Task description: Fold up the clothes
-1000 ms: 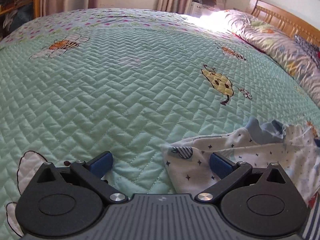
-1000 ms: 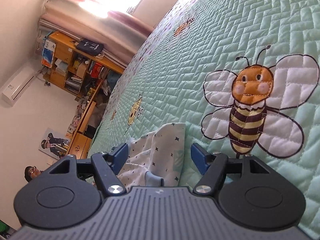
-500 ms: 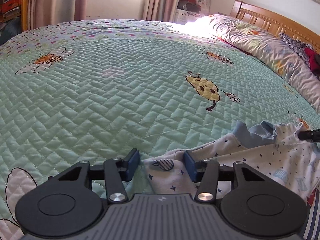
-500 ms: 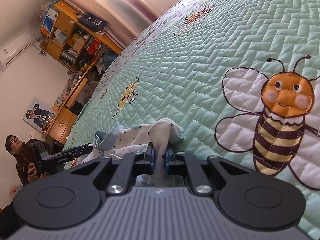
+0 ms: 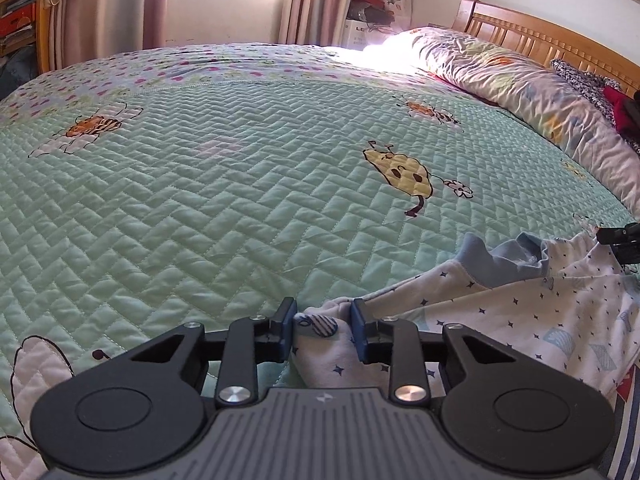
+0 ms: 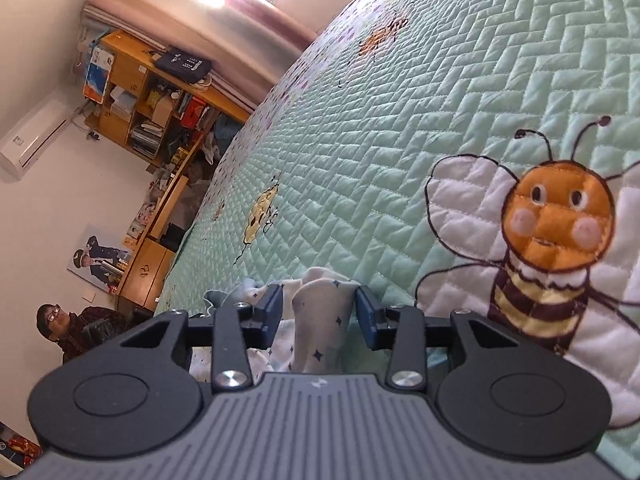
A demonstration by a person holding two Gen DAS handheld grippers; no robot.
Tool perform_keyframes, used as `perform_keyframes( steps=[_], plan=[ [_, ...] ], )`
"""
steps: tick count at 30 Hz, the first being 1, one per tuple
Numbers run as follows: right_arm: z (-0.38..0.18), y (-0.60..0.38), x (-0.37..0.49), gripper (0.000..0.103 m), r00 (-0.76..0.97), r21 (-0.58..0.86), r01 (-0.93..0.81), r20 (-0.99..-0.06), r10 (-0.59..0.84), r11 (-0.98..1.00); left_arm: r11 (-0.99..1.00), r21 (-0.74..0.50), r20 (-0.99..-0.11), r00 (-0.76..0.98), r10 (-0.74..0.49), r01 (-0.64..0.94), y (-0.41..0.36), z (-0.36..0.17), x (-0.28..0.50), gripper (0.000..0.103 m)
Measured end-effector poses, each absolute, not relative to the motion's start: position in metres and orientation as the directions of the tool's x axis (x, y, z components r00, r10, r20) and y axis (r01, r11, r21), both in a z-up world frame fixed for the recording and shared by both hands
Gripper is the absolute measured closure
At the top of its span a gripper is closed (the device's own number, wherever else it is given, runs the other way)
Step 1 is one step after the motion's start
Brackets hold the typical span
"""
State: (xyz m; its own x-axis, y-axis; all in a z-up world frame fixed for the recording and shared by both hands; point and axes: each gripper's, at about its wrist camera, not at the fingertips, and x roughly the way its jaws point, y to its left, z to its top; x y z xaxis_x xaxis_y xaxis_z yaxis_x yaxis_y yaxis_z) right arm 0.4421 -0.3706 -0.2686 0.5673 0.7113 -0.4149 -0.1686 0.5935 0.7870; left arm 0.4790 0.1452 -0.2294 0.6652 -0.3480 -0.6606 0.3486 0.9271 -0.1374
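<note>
Left gripper [image 5: 323, 330] is closing on a corner of the garment [image 5: 520, 304], lower right of its frame, where a second ago the jaws stood wide; the pads look about touching the cloth. Right gripper [image 6: 319, 316], pinched tight half a second back, is opening around a bunched fold at bottom centre, probably re-gripping. The garment lies crumpled on the quilt [image 5: 200, 208]; folding has barely begun.
</note>
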Motion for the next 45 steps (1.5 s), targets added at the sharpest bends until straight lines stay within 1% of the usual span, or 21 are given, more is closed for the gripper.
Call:
perform_keyframes(
  steps=[1, 2, 5, 8, 13, 15, 18, 20, 21, 22, 25, 28, 29, 30, 31, 33, 35, 36, 37, 41, 45],
  plan=[
    [-0.268, -0.368, 0.445, 0.060, 0.561, 0.777, -0.183, -0.420, 0.713, 0.602, 0.927, -0.140, -0.655, 0.669, -0.350, 0.348, 0.147, -0.230, 0.478, 0.068],
    [-0.266, -0.365, 0.447, 0.062, 0.558, 0.764, -0.195, -0.429, 0.710, 0.615, 0.927, -0.144, -0.649, 0.674, -0.353, 0.347, 0.148, -0.231, 0.477, 0.068],
    [-0.261, -0.356, 0.447, 0.096, 0.550, 0.707, -0.229, -0.473, 0.688, 0.669, 0.926, -0.149, -0.628, 0.690, -0.359, 0.346, 0.150, -0.234, 0.474, 0.067],
    [-0.257, -0.354, 0.438, 0.097, 0.570, 0.648, -0.258, -0.497, 0.654, 0.717, 0.927, -0.143, -0.625, 0.694, -0.357, 0.347, 0.149, -0.234, 0.474, 0.067],
    [-0.257, -0.358, 0.435, 0.097, 0.625, 0.594, -0.241, -0.510, 0.591, 0.768, 0.931, -0.108, -0.627, 0.703, -0.335, 0.347, 0.144, -0.235, 0.472, 0.066],
    [-0.259, -0.354, 0.439, 0.097, 0.622, 0.584, -0.233, -0.526, 0.580, 0.778, 0.932, -0.110, -0.627, 0.703, -0.335, 0.345, 0.145, -0.235, 0.473, 0.065],
    [-0.261, -0.367, 0.440, 0.096, 0.650, 0.626, -0.170, -0.509, 0.564, 0.761, 0.932, -0.128, -0.627, 0.701, -0.340, 0.338, 0.149, -0.233, 0.474, 0.065],
    [-0.260, -0.384, 0.431, 0.096, 0.718, 0.620, -0.083, -0.505, 0.478, 0.780, 0.935, -0.111, -0.625, 0.708, -0.329, 0.336, 0.150, -0.233, 0.471, 0.063],
    [-0.255, -0.389, 0.425, 0.093, 0.743, 0.595, -0.060, -0.509, 0.434, 0.801, 0.938, -0.105, -0.624, 0.713, -0.321, 0.331, 0.151, -0.233, 0.471, 0.061],
    [-0.248, -0.389, 0.418, 0.090, 0.756, 0.570, -0.063, -0.509, 0.412, 0.819, 0.941, -0.100, -0.622, 0.718, -0.312, 0.322, 0.152, -0.232, 0.470, 0.056],
    [-0.224, -0.378, 0.400, 0.089, 0.768, 0.525, -0.128, -0.484, 0.420, 0.841, 0.953, -0.098, -0.607, 0.742, -0.285, 0.286, 0.161, -0.226, 0.467, 0.045],
    [-0.196, -0.348, 0.388, 0.075, 0.749, 0.551, -0.236, -0.421, 0.511, 0.800, 0.979, -0.078, -0.592, 0.781, -0.199, 0.191, 0.183, -0.220, 0.462, 0.045],
    [-0.187, -0.331, 0.385, 0.065, 0.732, 0.565, -0.276, -0.400, 0.552, 0.777, 0.983, -0.096, -0.594, 0.784, -0.182, 0.155, 0.194, -0.218, 0.459, 0.045],
    [-0.181, -0.313, 0.383, 0.058, 0.705, 0.587, -0.316, -0.380, 0.599, 0.745, 0.984, -0.127, -0.594, 0.785, -0.178, 0.126, 0.204, -0.217, 0.455, 0.045],
    [-0.176, -0.292, 0.382, 0.057, 0.675, 0.607, -0.350, -0.364, 0.641, 0.714, 0.981, -0.164, -0.588, 0.789, -0.179, 0.101, 0.214, -0.216, 0.447, 0.045],
    [-0.175, -0.250, 0.381, 0.057, 0.632, 0.634, -0.382, -0.352, 0.691, 0.672, 0.970, -0.232, -0.564, 0.804, -0.191, 0.068, 0.232, -0.215, 0.426, 0.044],
    [-0.182, -0.210, 0.386, 0.057, 0.596, 0.676, -0.375, -0.349, 0.724, 0.635, 0.958, -0.285, -0.529, 0.828, -0.185, 0.032, 0.246, -0.216, 0.400, 0.039],
    [-0.187, -0.191, 0.390, 0.057, 0.583, 0.701, -0.358, -0.349, 0.734, 0.617, 0.952, -0.305, -0.516, 0.840, -0.169, 0.005, 0.252, -0.217, 0.387, 0.034],
    [-0.193, -0.173, 0.395, 0.057, 0.576, 0.727, -0.329, -0.351, 0.738, 0.603, 0.945, -0.325, -0.504, 0.850, -0.155, -0.021, 0.259, -0.219, 0.375, 0.032],
    [-0.213, -0.114, 0.412, 0.057, 0.544, 0.781, -0.228, -0.393, 0.741, 0.581, 0.903, -0.428, -0.430, 0.888, -0.162, -0.042, 0.282, -0.226, 0.349, 0.032],
    [-0.213, -0.083, 0.395, 0.058, 0.512, 0.758, -0.239, -0.432, 0.742, 0.607, 0.861, -0.507, -0.387, 0.901, -0.199, -0.028, 0.294, -0.232, 0.346, 0.030]
  ],
)
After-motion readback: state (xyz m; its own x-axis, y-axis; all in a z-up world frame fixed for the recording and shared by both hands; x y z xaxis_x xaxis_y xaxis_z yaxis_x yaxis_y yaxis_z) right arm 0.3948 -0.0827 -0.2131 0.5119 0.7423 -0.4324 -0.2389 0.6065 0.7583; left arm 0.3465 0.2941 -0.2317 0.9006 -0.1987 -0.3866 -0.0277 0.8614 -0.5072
